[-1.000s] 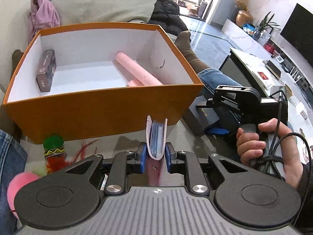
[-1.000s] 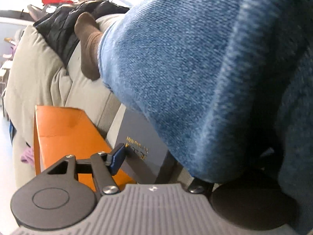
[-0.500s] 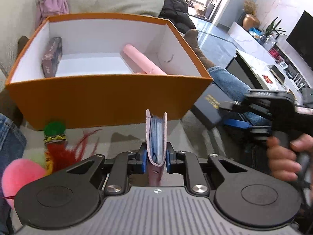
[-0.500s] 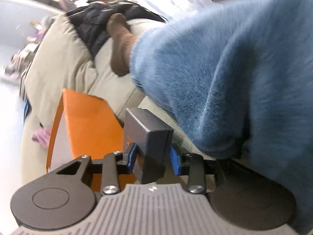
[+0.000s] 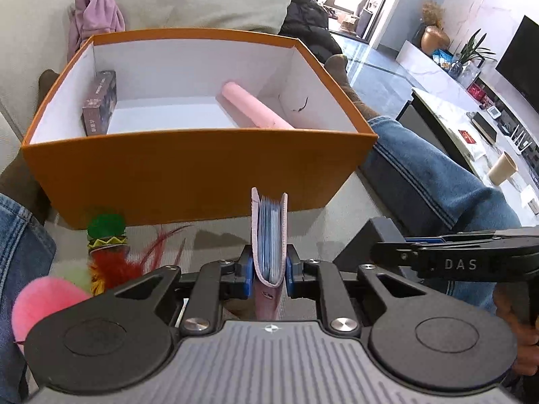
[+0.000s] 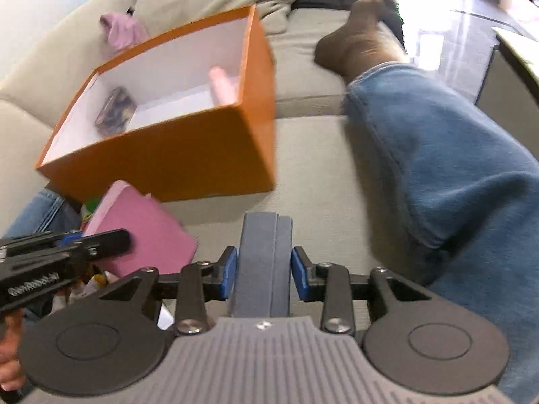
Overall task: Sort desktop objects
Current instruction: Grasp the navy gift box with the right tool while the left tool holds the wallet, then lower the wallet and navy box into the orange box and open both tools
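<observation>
A pink fluffy ball sat at the far left, low down, with a feather toy right next to it. Behind them stood the big orange box on the sofa. Inside the box, a dark little box leaned on the left wall and a pink roll lay toward the right. In front of the box, the left claw squeezed a pink card holder tight, standing up on its edge with blue cards showing inside. Further right, the right claw held a gray box. Its blue pads had just come together on the two sides, and the gray box stuck up between them. A leg in blue jeans lay along the right side, with a brown sock on the foot.
</observation>
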Available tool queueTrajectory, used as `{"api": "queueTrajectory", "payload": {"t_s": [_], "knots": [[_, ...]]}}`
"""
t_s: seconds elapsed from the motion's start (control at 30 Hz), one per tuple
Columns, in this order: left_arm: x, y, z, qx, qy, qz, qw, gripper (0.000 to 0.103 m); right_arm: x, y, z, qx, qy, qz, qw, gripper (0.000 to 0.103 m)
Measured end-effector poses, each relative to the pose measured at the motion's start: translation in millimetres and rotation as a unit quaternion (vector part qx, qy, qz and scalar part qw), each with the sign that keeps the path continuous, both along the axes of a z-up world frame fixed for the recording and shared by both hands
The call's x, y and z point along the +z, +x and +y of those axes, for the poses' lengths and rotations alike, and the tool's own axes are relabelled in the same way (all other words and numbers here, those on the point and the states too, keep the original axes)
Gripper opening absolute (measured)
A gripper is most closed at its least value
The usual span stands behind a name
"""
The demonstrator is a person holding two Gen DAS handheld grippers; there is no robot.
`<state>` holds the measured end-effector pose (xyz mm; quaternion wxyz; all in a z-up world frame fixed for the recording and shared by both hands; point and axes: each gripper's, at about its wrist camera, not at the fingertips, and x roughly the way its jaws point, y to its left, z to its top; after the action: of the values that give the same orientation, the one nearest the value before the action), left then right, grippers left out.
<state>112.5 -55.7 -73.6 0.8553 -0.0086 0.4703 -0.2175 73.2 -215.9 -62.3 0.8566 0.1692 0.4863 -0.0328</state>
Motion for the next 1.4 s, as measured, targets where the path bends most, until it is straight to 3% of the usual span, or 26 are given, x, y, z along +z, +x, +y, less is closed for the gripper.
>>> {"api": "queueTrajectory", "payload": {"t_s": [0.23, 0.4, 0.67, 0.83, 0.97, 1.4], "knots": [[-3, -2, -1, -0.003, -0.002, 0.005, 1.0, 0.021, 3, -10, -5, -0.006, 0.004, 0.001, 1.0, 0.037], [21, -8, 0, 0.002, 0.0, -0.016, 0.9999, 0.019, 37, -15, -3, 0.019, -0.008, -0.053, 0.998, 0.037], [99, -12, 22, 0.019, -0.03, -0.115, 0.9928, 0.019, 117, 2, 18, 0.101, 0.007, -0.168, 0.981, 0.037], [128, 9, 30, 0.04, -0.01, -0.16, 0.9862, 0.019, 141, 40, 29, 0.106, 0.008, -0.202, 0.974, 0.037], [128, 43, 39, 0.045, -0.02, -0.146, 0.988, 0.019, 132, 82, 30, 0.103, 0.035, -0.18, 0.978, 0.037], [57, 117, 60, 0.051, -0.002, -0.057, 0.9971, 0.019, 51, 181, 39, 0.095, 0.048, -0.068, 0.992, 0.037]]}}
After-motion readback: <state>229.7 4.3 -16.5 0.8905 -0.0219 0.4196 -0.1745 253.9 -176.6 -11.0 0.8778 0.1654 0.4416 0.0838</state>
